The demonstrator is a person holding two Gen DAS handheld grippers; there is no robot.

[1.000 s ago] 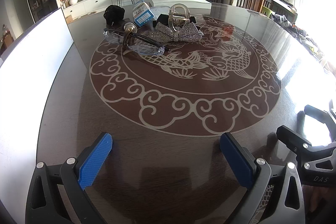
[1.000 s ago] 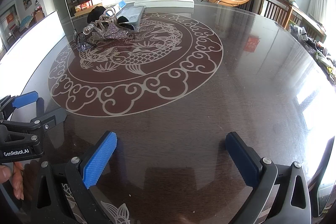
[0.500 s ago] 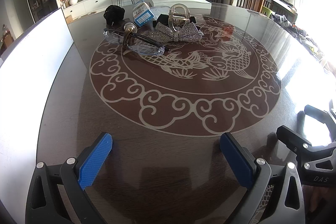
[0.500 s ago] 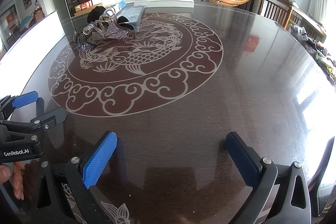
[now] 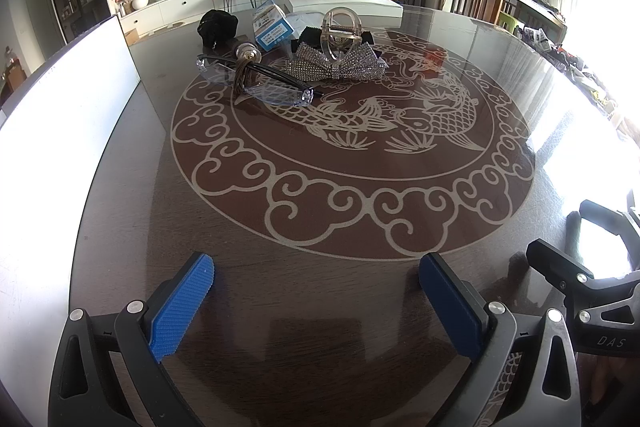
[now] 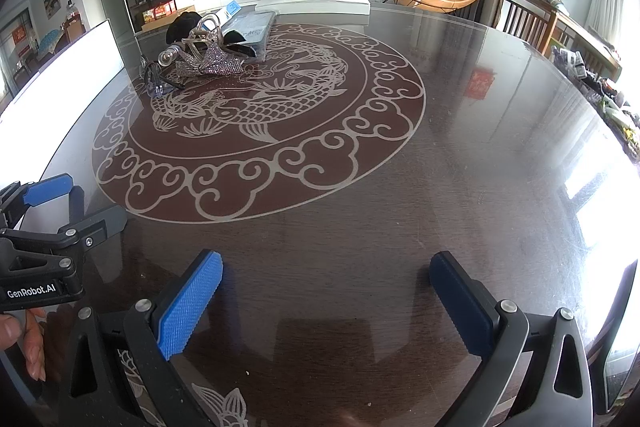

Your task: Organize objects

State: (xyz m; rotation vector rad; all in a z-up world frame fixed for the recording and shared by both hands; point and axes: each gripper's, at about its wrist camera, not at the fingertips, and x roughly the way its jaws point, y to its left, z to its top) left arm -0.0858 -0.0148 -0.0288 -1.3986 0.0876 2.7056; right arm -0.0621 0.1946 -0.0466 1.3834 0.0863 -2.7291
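The left gripper (image 5: 316, 301) hangs low over the near edge of the dark table (image 5: 280, 287), its two blue-padded fingers (image 5: 182, 307) spread wide with nothing between them. In the right wrist view the same tool shows at the far left, held by a hand (image 6: 24, 339) whose fingertips curl under a black body marked "GenRobot.AI". The right gripper (image 6: 326, 301) sits level beside it, aimed the same way across the table, jaws equally wide apart and holding nothing; from the left wrist view its black frame appears at the right edge, with the letters "DAS" readable.

The things to sort lie in a cluster well ahead of both claws, on the far side of the carp medallion (image 5: 360, 131) inlaid in the table. From the left gripper's view, left to right: a black fabric bundle (image 5: 218, 27) farthest back, clear rimless glasses (image 5: 256, 83) with a brown hair tie (image 5: 242, 79) looped over one arm and a round metal knob (image 5: 248, 51) just behind, a small blue-and-white box (image 5: 272, 29) whose print is too small to read, then a rhinestone bow (image 5: 340, 65) with a translucent claw clip (image 5: 340, 33) standing on it. From the right gripper they sit ahead and to the left, the bow (image 6: 210, 63) foremost beside a flat plastic packet (image 6: 250, 27)

A white board (image 5: 60, 131) stands along the table to the left of the left claw
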